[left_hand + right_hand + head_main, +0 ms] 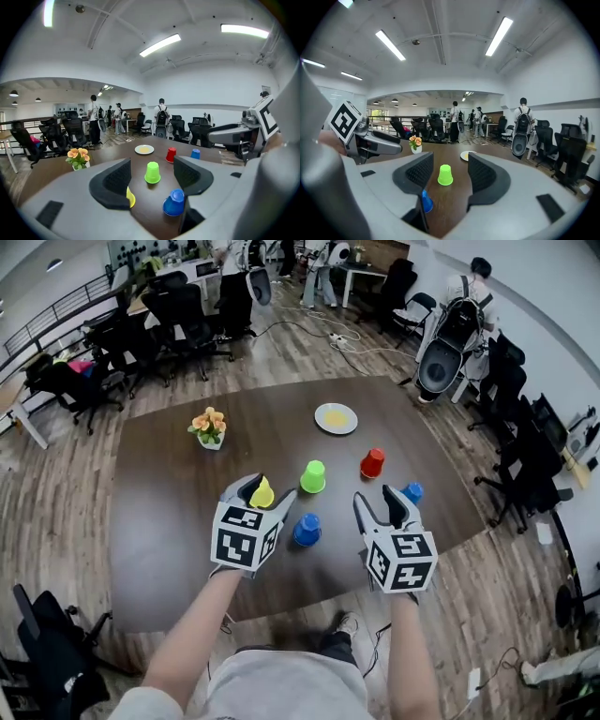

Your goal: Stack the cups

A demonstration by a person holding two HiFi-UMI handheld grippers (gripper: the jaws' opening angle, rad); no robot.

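Note:
Several plastic cups stand upside down on the dark brown table (169,521). They are a yellow cup (262,494), a green cup (313,476), a red cup (372,463), a near blue cup (307,530) and a far blue cup (412,492). My left gripper (271,487) is open, hovering just short of the yellow cup. In the left gripper view its jaws frame the green cup (152,172), with the yellow cup (131,197) half hidden by the left jaw. My right gripper (377,497) is open with nothing held, right of the near blue cup (425,201), and the green cup (445,175) shows between its jaws.
A white plate (336,418) with something yellow lies at the far side of the table. A small pot of orange flowers (209,427) stands at the far left. Office chairs (178,315) and people with backpacks (450,334) are beyond the table.

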